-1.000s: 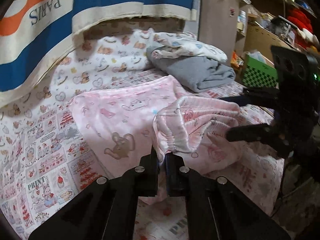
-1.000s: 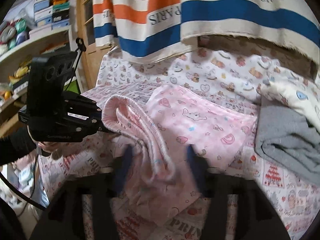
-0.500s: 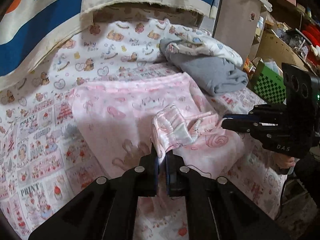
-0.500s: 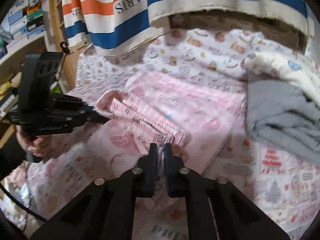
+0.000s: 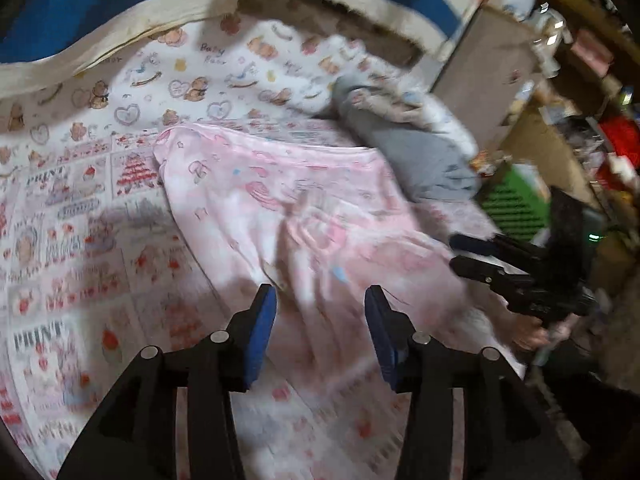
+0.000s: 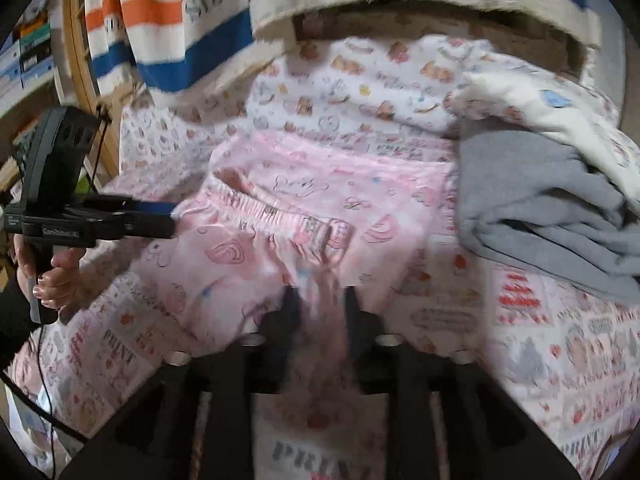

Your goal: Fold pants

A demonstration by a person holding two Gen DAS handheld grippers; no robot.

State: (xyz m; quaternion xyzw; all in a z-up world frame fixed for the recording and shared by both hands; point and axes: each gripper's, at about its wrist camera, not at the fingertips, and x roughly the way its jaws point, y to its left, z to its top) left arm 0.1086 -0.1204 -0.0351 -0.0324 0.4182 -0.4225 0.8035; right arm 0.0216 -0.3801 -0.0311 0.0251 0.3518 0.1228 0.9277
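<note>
The pink printed pants (image 5: pixel 288 208) lie folded over on the bed, the elastic waistband (image 6: pixel 276 216) laid across the lower layer. My left gripper (image 5: pixel 320 312) is open and empty just above the near edge of the pants. In the right wrist view it (image 6: pixel 160 216) reaches in from the left at the waistband's end. My right gripper (image 6: pixel 316 304) is open, blurred by motion, over the near part of the pants. In the left wrist view it (image 5: pixel 460 252) sits at the pants' right edge.
A folded grey garment (image 6: pixel 540 216) with a white printed one (image 6: pixel 552 120) on it lies right of the pants. A striped towel (image 6: pixel 240 12) hangs behind the bed. Shelves and a green box (image 5: pixel 516 204) stand to the right of the bed.
Both grippers carried the waistband forward over the pants, laid it down and opened. The pants now lie flat instead of hanging from the jaws.
</note>
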